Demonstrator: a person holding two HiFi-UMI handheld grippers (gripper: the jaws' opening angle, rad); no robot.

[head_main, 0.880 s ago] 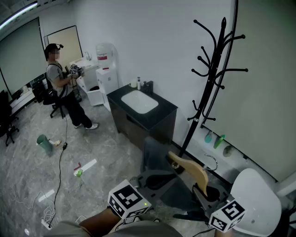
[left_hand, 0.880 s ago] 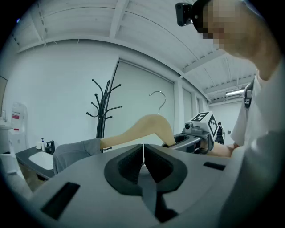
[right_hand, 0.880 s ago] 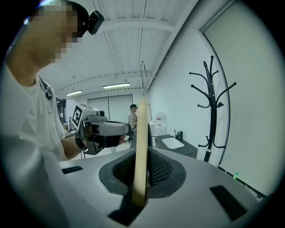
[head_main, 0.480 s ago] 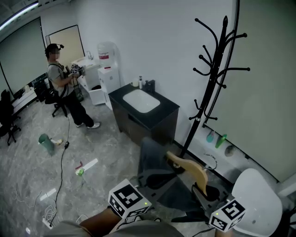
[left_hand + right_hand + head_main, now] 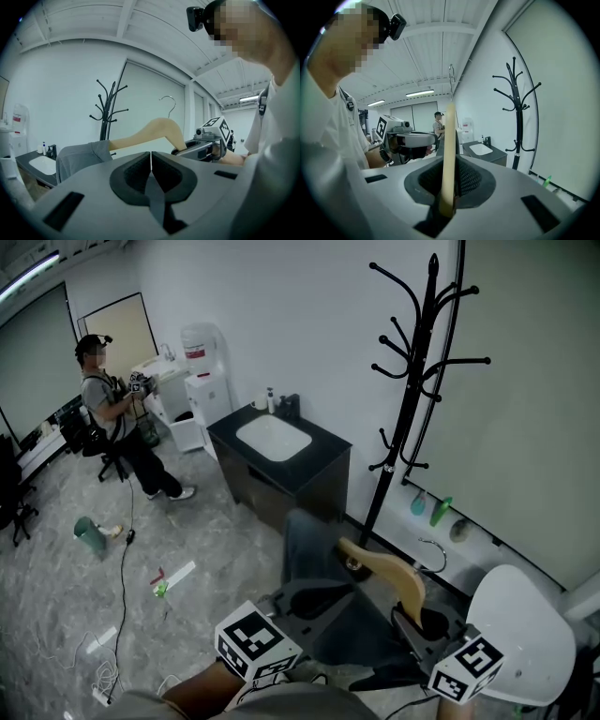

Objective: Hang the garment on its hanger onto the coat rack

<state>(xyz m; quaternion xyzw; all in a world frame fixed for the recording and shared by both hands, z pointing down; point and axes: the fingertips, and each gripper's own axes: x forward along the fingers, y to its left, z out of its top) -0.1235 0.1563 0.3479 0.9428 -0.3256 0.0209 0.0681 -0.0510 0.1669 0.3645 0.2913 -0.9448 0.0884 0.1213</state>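
A wooden hanger (image 5: 384, 566) with a metal hook (image 5: 433, 557) carries a grey garment (image 5: 314, 554) and is held low in front of me. My right gripper (image 5: 417, 622) is shut on the hanger's near end; in the right gripper view the wood (image 5: 450, 150) stands upright between the jaws of that gripper (image 5: 451, 180). My left gripper (image 5: 314, 601) is shut on a fold of the garment, and a dark strip of cloth runs through its closed jaws (image 5: 151, 164). The black coat rack (image 5: 412, 381) stands beyond by the wall, apart from the hanger.
A black cabinet with a white sink (image 5: 277, 451) stands left of the rack. A white rounded seat (image 5: 520, 634) is at the lower right. Green bottles (image 5: 441, 512) sit at the wall base. A person (image 5: 112, 418) stands far left; cables (image 5: 117, 615) lie on the floor.
The head view has shifted, so the rack and cabinet sit a little further left. Both grippers keep their hold, and the hanger has hardly moved.
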